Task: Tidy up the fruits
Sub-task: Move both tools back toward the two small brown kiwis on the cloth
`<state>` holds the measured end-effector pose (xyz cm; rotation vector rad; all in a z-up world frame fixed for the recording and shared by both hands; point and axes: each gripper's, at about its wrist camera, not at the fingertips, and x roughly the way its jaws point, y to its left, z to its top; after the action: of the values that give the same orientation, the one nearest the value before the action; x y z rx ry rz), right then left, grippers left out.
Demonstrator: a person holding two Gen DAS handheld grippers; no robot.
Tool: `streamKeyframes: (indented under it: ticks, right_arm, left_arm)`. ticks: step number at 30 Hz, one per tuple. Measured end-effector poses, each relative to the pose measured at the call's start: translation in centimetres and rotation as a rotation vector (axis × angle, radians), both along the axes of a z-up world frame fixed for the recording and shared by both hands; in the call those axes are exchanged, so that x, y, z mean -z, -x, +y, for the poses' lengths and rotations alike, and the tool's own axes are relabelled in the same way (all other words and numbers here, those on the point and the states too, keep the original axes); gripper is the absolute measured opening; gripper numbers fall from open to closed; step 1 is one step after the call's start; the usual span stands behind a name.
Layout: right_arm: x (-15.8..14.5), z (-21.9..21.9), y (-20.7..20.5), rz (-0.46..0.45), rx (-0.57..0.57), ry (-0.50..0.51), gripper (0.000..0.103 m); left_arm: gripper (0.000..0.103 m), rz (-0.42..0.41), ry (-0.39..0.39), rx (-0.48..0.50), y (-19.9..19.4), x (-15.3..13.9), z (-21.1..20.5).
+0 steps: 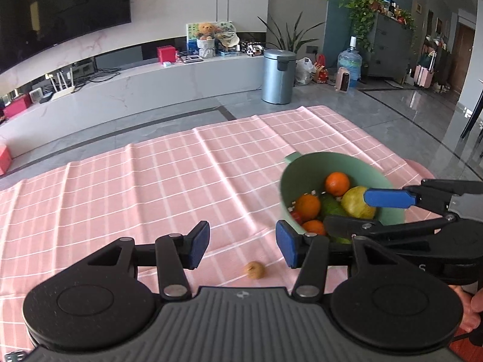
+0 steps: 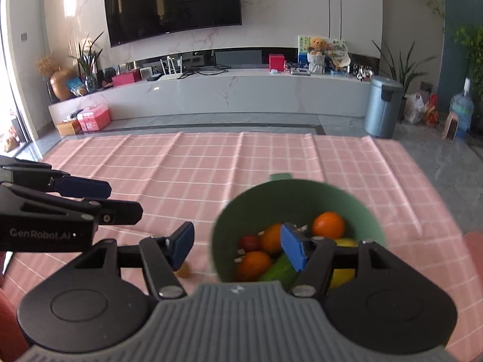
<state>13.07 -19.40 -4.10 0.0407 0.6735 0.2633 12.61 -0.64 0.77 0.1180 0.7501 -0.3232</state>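
A green bowl (image 1: 314,166) stands on the pink checked tablecloth (image 1: 151,181) and holds oranges (image 1: 337,183), a yellow-green fruit (image 1: 357,202), a dark green fruit and a small red one. It also shows in the right wrist view (image 2: 302,194). A small tan fruit (image 1: 255,270) lies on the cloth, below and between my left fingers. My left gripper (image 1: 243,249) is open and empty above it. My right gripper (image 2: 237,247) is open and empty, its right finger over the bowl's fruit. The tan fruit (image 2: 183,271) peeks out under its left finger.
The right gripper reaches in over the bowl in the left wrist view (image 1: 389,198); the left gripper shows at the left of the right wrist view (image 2: 84,188). Beyond the table's far edge are grey floor, a metal bin (image 1: 278,76) and a white TV bench (image 2: 211,90).
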Motion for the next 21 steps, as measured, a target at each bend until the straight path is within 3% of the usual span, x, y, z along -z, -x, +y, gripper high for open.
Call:
streamKeyframes:
  ticks: [11, 21]
  right_arm:
    - [2.5, 5.9, 2.2, 0.046, -0.017, 0.027, 0.062]
    - [4.3, 9.3, 1.8, 0.046, -0.036, 0.089, 0.062]
  left_arm:
    - [0.062, 0.021, 0.018, -0.034, 0.2, 2.1, 4.7]
    - [0.062, 0.080, 0.111, -0.043, -0.9, 5.0, 8.5]
